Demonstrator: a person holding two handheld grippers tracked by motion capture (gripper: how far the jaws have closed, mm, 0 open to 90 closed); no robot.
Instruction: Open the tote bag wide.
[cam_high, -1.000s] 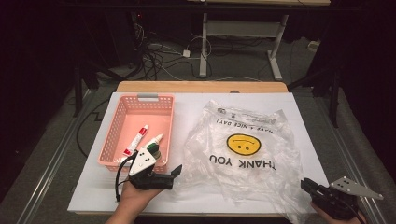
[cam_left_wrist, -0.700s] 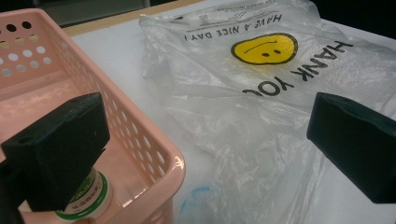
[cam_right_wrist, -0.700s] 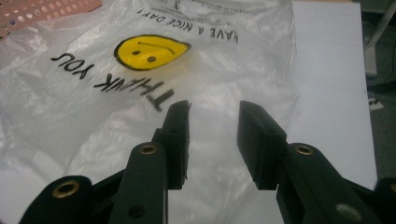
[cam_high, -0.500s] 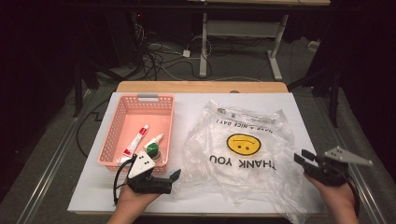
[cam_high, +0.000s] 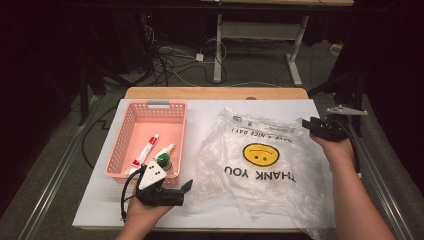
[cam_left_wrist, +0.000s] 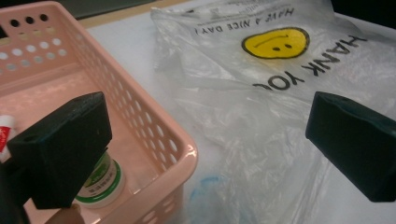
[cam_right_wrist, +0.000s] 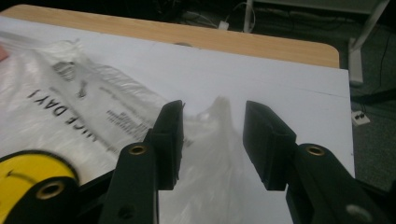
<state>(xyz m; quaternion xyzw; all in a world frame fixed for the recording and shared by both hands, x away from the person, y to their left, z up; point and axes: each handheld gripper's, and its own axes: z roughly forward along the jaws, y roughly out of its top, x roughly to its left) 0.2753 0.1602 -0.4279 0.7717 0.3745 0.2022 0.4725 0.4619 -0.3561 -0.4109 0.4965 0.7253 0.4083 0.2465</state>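
Your right claw (cam_high: 306, 123) part-open, just been widening, over bag (cam_high: 260, 165) far corner, nothing gripped, left claw (cam_high: 186, 192) wide by basket (cam_high: 120, 150).

The room is dark beyond the white-topped desk (cam_high: 210, 112), whose wooden far edge (cam_high: 215, 93) catches light. Behind it, tangled cables (cam_high: 170, 62) sprawl over grey floor (cam_high: 260, 70) around a white metal frame (cam_high: 257, 35).

Right gripper (cam_high: 306, 123) — farther up the bag (cam_high: 260, 165), jaws wider
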